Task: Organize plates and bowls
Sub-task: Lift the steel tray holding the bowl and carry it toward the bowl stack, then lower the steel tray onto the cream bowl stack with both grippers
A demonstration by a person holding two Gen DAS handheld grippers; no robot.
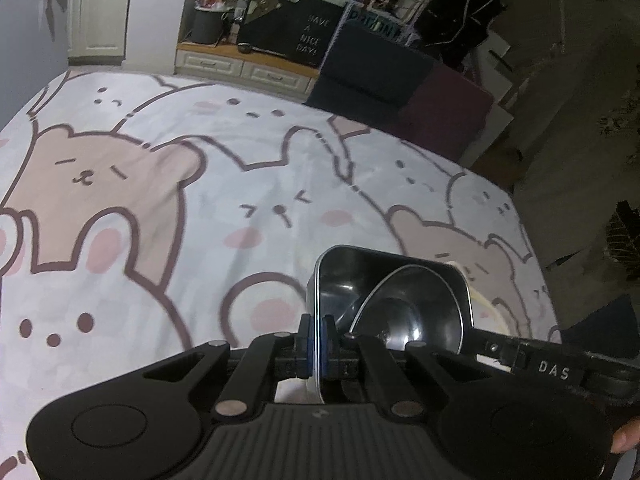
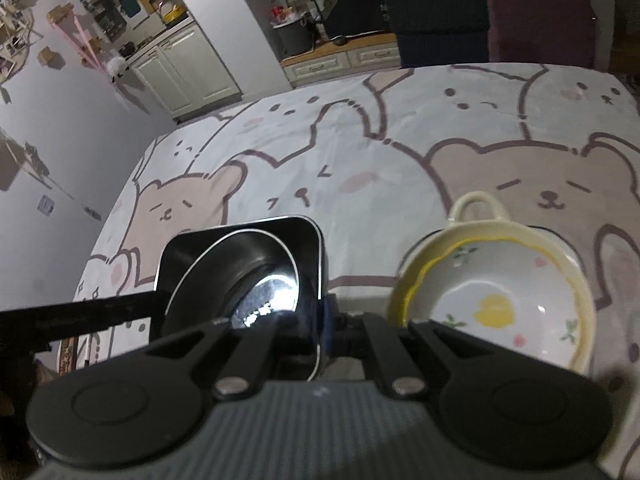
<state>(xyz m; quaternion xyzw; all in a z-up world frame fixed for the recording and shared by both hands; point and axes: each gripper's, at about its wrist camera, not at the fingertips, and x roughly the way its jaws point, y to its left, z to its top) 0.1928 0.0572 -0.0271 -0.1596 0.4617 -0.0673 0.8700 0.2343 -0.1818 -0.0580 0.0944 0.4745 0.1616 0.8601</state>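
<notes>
A square steel tray [image 1: 340,276] with a round steel bowl [image 1: 404,308] lying in it hangs above the bear-print cloth. My left gripper [image 1: 319,330] is shut on the tray's left wall. At its right side, one of the right gripper's fingers [image 1: 504,350] reaches the opposite wall. In the right wrist view my right gripper [image 2: 322,320] is shut on the right wall of the tray [image 2: 308,240], the bowl [image 2: 240,264] gleams inside, and one of the left gripper's fingers [image 2: 100,312] comes in from the left. A cream handled bowl [image 2: 476,204] holding a flowered dish [image 2: 496,308] sits on the cloth to the right.
The bear-print cloth [image 1: 180,200] covers a broad flat surface whose right edge [image 1: 532,240] drops to a dark floor. Beyond the far edge stand a dark blue cushion [image 1: 372,72], a maroon one [image 1: 448,116] and white drawers [image 1: 240,68]. A wall [image 2: 60,160] runs along the left.
</notes>
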